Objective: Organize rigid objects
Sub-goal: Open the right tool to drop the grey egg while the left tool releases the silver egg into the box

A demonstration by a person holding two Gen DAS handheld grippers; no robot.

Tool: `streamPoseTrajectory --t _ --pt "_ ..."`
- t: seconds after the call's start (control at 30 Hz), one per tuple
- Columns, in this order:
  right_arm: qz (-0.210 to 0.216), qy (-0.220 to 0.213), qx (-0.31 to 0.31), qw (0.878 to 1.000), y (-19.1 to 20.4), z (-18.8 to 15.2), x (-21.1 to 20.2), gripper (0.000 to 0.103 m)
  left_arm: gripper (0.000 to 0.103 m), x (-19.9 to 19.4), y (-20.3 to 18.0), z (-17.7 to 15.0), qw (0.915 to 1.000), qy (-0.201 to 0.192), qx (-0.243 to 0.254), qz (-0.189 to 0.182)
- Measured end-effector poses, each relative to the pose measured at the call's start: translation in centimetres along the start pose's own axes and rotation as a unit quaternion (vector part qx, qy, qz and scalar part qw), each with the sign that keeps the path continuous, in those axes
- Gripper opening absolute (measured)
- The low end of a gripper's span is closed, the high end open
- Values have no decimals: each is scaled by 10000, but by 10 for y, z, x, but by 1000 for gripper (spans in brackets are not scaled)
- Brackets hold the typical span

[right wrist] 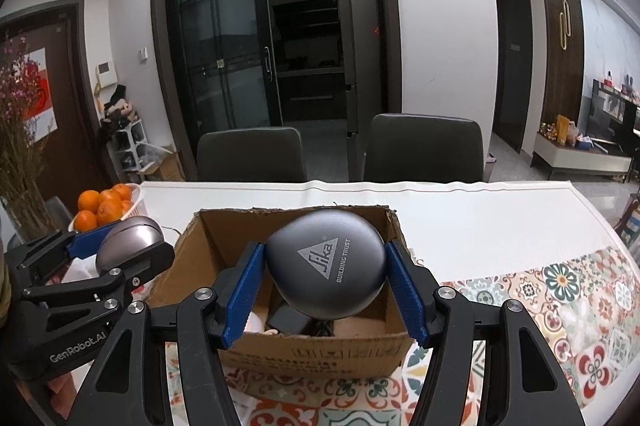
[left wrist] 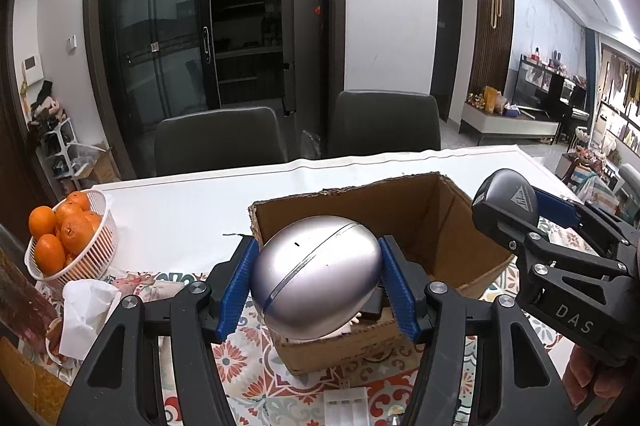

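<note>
Both grippers loaded, hanging over the cardboard box (right wrist: 304, 346).

My left gripper (left wrist: 316, 286) pinches the silver egg-shaped case (left wrist: 316, 276) and my right gripper (right wrist: 326, 276) clamps the dark Sika case (right wrist: 326, 268), both above the box's near edge. I'd ease each lower before releasing, one at a time. The right view alone shows the box's dark contents; the left view shows the orange basket (left wrist: 106, 226) more fully.

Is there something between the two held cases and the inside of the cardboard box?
Nothing visible blocks them. The box is open on top, and the silver case and dark case hang above it. Some items already lie on its bottom.
</note>
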State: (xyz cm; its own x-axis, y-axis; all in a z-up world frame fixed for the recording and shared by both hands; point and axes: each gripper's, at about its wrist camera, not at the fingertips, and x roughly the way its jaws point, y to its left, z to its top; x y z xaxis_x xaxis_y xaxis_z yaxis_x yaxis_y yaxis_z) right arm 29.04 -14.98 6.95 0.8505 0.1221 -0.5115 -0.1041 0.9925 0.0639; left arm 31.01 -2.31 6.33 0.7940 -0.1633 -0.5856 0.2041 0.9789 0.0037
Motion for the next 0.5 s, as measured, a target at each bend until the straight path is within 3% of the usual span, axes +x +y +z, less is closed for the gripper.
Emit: streamPoseTrajectory --t 0.5 --pt "29 537 -112 9985 -9 -4 45 62 60 43 -7 0 9990 421 92 114"
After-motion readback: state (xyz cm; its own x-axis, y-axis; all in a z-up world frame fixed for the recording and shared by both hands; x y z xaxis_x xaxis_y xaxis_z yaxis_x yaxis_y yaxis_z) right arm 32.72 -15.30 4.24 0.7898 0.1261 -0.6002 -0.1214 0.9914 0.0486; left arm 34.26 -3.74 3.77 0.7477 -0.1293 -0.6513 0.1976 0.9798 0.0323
